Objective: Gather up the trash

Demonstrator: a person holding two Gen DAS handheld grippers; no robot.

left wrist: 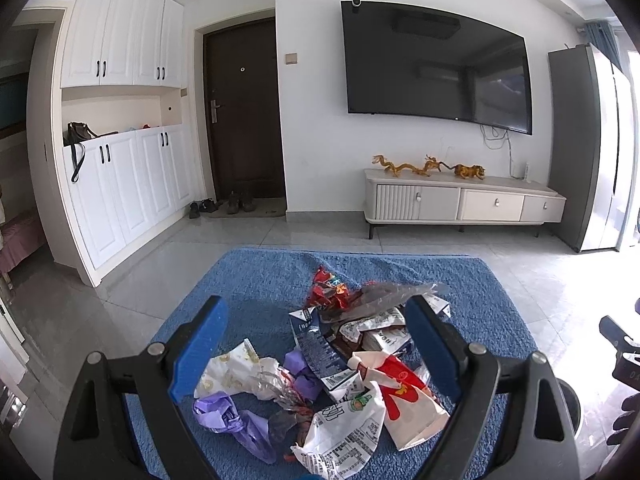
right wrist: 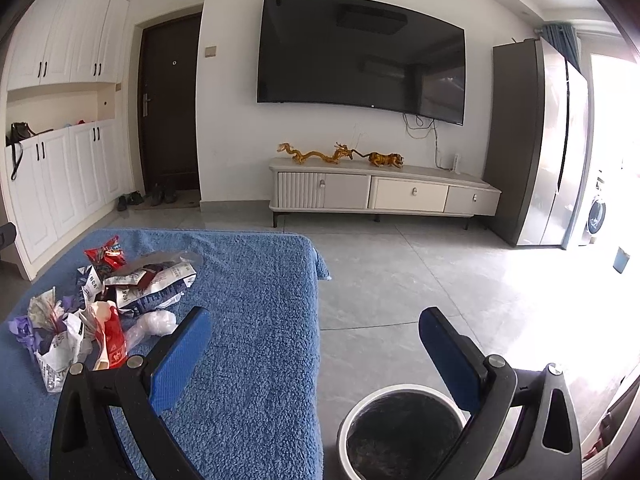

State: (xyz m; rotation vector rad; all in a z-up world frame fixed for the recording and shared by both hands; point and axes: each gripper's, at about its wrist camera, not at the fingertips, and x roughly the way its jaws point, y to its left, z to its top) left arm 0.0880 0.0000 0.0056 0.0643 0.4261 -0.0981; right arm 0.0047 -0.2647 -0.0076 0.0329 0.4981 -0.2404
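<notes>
- the left gripper (left wrist: 316, 344) is spread wide and holds nothing; the trash pile (left wrist: 340, 364) lies on the blue cloth (left wrist: 256, 280) between and just beyond its fingers, a red-and-white wrapper (left wrist: 404, 396) close to the right-hand finger, a purple bag (left wrist: 236, 420) near the left-hand one.
- the right gripper (right wrist: 312, 352) is also wide open and empty; the bin (right wrist: 400, 432) sits low between its fingers, toward the right-hand one.
- step in hand, by my reading: the first pick has not started, nothing is gripped yet.
- next move likely calls for lowering the left fingers around one wrapper and closing on it alone; crinkly film may slip.
- only the right wrist view shows the bin's dark liner and the cloth's edge; only the left shows the pile close up.
</notes>
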